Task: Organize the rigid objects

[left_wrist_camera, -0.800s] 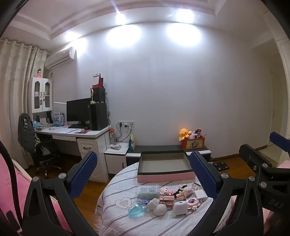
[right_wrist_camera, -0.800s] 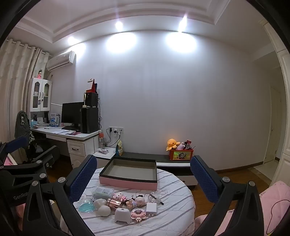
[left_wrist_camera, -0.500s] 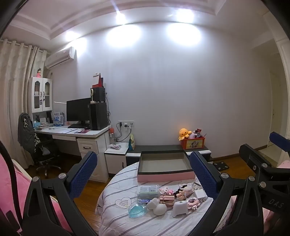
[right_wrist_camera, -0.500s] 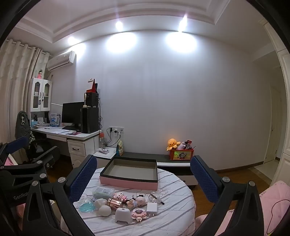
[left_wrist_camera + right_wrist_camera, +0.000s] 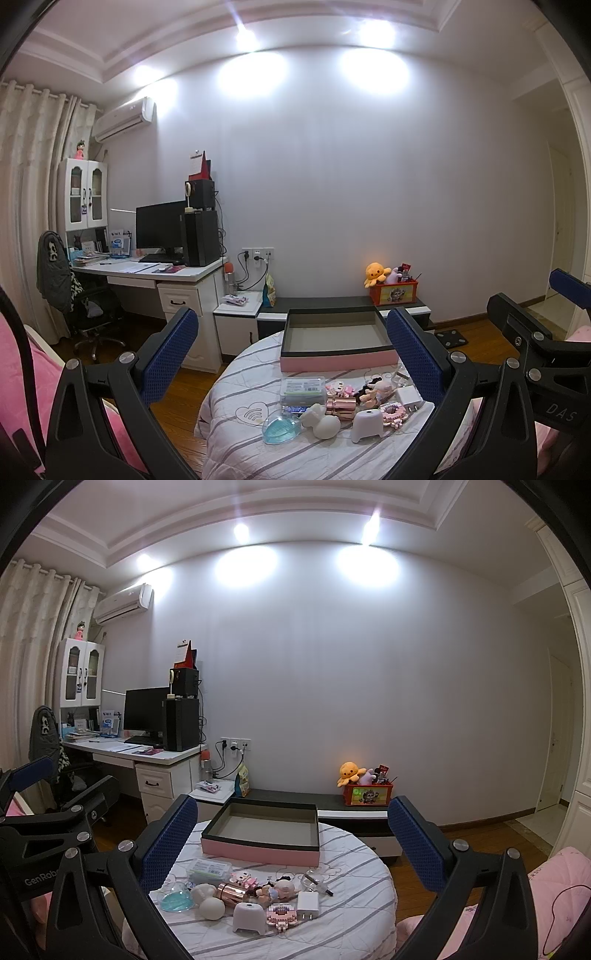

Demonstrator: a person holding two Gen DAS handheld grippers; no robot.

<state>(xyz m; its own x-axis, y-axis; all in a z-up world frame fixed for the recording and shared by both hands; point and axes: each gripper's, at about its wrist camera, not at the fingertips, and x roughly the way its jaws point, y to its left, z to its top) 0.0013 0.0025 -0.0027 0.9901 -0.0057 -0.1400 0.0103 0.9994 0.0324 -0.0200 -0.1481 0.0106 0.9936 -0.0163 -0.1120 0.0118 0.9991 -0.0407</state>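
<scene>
A round table with a striped cloth [image 5: 236, 439] [image 5: 354, 853] holds an empty pink box with a dark rim [image 5: 336, 360] [image 5: 260, 851]. In front of the box lie several small items: a clear plastic case [image 5: 302, 386] [image 5: 208, 868], a blue shell dish [image 5: 277, 431] [image 5: 177, 901], a white stool-shaped piece [image 5: 366, 424] [image 5: 249, 915], a white charger plug [image 5: 408, 397] [image 5: 308, 904], a rose-gold tube [image 5: 232, 890] and a small doll [image 5: 279, 888]. My left gripper [image 5: 291, 354] and right gripper [image 5: 291, 834] are both open and empty, held back from the table.
A desk with a monitor and a tower PC [image 5: 201, 238] stands at the left, with an office chair [image 5: 70, 295]. A low dark bench [image 5: 354, 803] behind the table carries a red toy box [image 5: 393, 291]. Pink bedding [image 5: 554, 890] lies at the right.
</scene>
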